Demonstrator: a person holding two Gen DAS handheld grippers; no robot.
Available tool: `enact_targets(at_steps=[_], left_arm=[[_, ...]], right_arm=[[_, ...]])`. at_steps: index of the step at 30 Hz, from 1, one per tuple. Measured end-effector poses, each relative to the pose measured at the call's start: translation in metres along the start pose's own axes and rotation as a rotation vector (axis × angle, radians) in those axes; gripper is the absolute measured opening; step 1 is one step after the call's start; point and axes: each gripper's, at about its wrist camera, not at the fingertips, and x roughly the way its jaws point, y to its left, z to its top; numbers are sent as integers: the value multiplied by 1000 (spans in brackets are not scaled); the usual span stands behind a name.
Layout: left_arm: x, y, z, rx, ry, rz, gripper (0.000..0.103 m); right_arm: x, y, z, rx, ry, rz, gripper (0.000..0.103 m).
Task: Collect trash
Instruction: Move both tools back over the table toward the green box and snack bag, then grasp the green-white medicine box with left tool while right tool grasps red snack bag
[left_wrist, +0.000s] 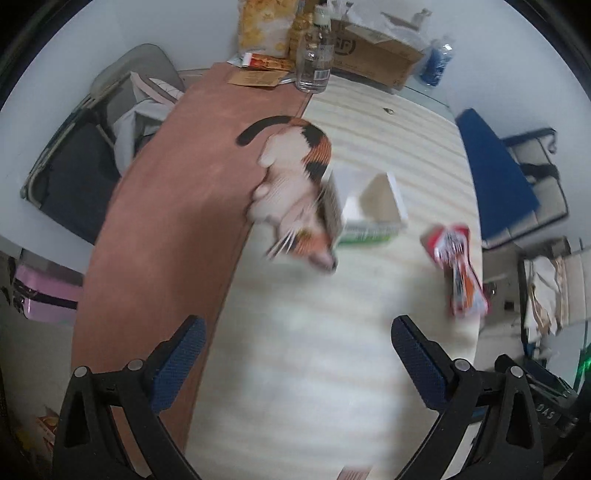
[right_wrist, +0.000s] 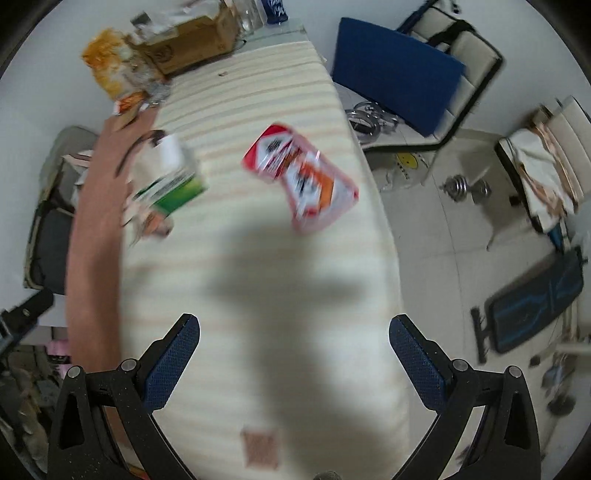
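Both grippers, left (left_wrist: 297, 334) and right (right_wrist: 293, 332), hover with jaws wide, holding nothing. A red wrapper (right_wrist: 301, 177) lies on the striped table (right_wrist: 258, 258) near an open white box (left_wrist: 364, 205)

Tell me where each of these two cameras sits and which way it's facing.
Left wrist: on the left gripper, looking down along its open jaws at the striped table, open white box and red wrapper.
Right wrist: on the right gripper, jaws open, above the same table.
Shared: box, wrapper.
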Motion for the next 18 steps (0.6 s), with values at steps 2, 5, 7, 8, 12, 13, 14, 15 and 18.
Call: enact_targets(at_steps=[2, 5, 7, 8, 12, 13, 14, 15, 18], left_arm=[[24, -10, 22, -10, 30, 3, 102], [61, -18, 47, -38, 89, -9, 102], [86, -22, 61, -54, 119, -5, 102], [95, -27, 68, -53, 129, 0, 98], [130, -37, 84, -19, 169, 34, 52], [137, -40, 87, -12, 177, 30, 30], [142, -39, 87, -8, 186, 26, 14], [145, -38, 87, -8, 189, 22, 10], [145, -34, 83, 7, 164, 24, 4]], right_arm=[[31, 0, 38, -35, 37, -18, 103], [80, -2, 85, -82, 106, -34, 103], [112, 1, 107, -121, 150, -45, 103], [123, 2, 113, -134, 161, -47, 103], [167, 7, 130, -181, 216, -49, 103], [173, 8, 131, -184, 216, -53, 103], [171, 11, 132, -191, 185, -65, 102], [170, 14, 133, -209, 163, -80, 96], [164, 19, 132, -216, 107, -93, 66]])
